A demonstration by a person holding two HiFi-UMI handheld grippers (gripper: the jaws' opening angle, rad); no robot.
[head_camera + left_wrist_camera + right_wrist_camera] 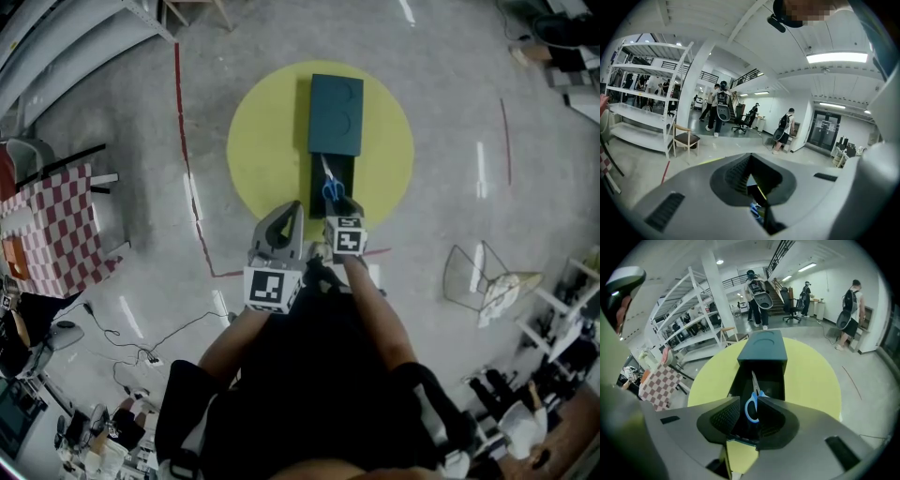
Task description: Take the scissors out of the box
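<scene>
The right gripper (748,398), jaws spread wide, tips steeply down into the open near end of the box (335,117). One blue handle loop of the scissors (753,392) shows in the gap between the jaws, and the pads are not pressing on it. The scissors lie inside the box's black interior, blades pointing away from the person toward the teal lid, which covers the far half. The person's right forearm (377,309) reaches straight out from the body toward the box, with the marker cube just behind the jaws.

Just beside it, the left gripper (295,208) has its jaws pressed together with nothing between them. It points almost level across the room rather than at the box, and hangs at the near edge of the round yellow surface (262,141) on which the box stands. The left forearm (234,339) angles in from the left.

Beyond the left gripper's tips are a white shelving rack (642,93), a wooden chair (685,138) and several people standing (717,105) on the grey floor.
</scene>
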